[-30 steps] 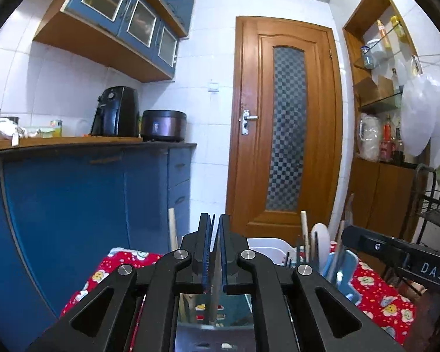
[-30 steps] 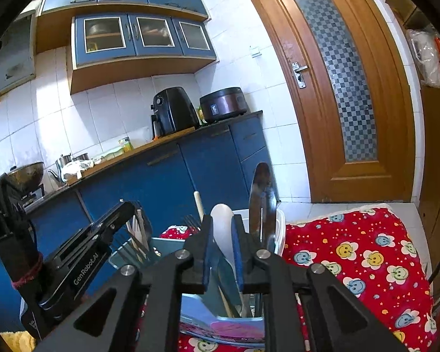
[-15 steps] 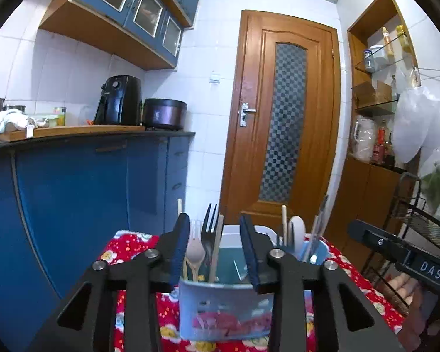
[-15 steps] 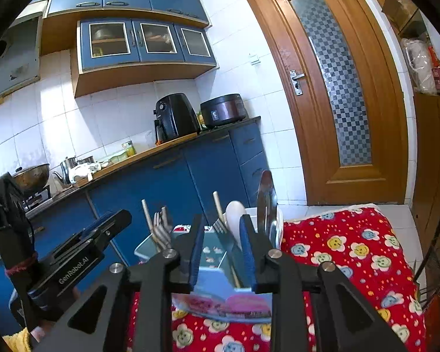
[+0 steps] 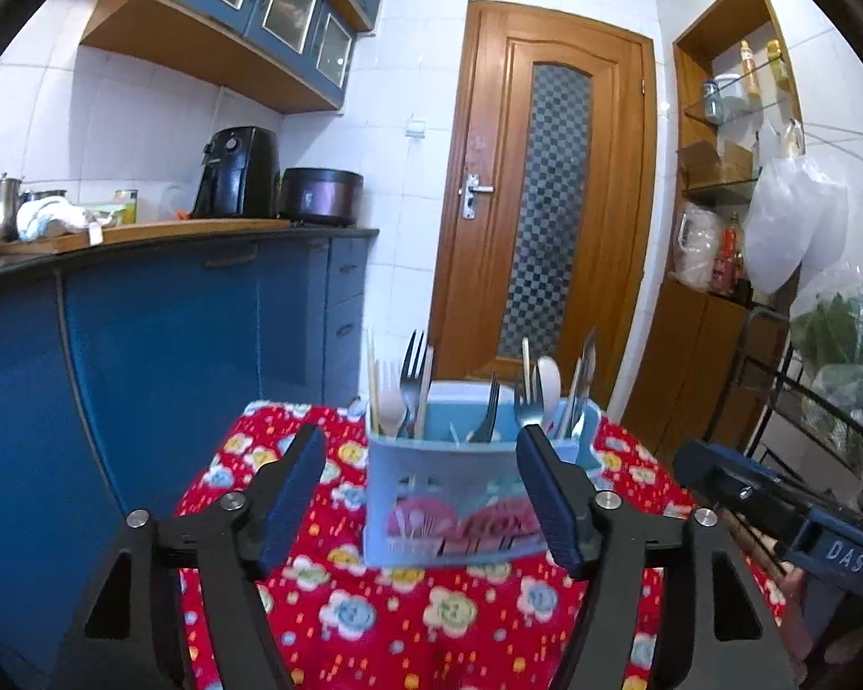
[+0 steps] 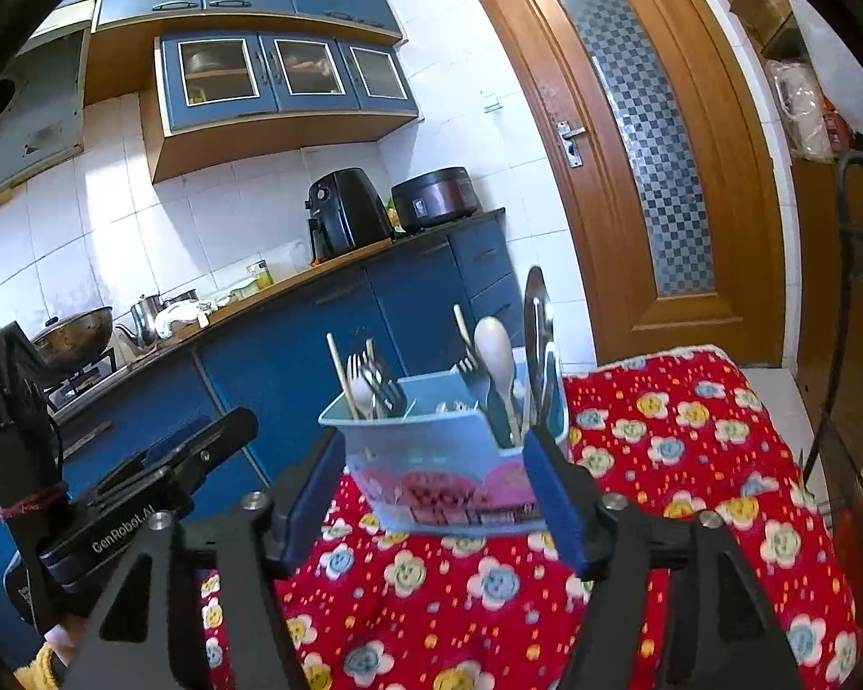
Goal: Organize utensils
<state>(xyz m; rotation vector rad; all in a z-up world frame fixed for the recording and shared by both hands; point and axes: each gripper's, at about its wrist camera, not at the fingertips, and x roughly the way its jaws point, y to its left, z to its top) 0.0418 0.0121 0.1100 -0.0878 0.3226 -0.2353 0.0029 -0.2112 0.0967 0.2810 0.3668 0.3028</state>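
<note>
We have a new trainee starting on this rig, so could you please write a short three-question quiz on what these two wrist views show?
1. True or false: both the left gripper and the right gripper are open and hold nothing.
2. Multiple choice: the blue caddy stands on A) the wooden counter, B) the red flowered cloth, C) the floor.
3. Fill in: at the right end of the caddy, beside the white spoon, stands a tall shiny metal ____.

Key: 1 true; 2 B; 3 spoon (its bowl points upward).
</note>
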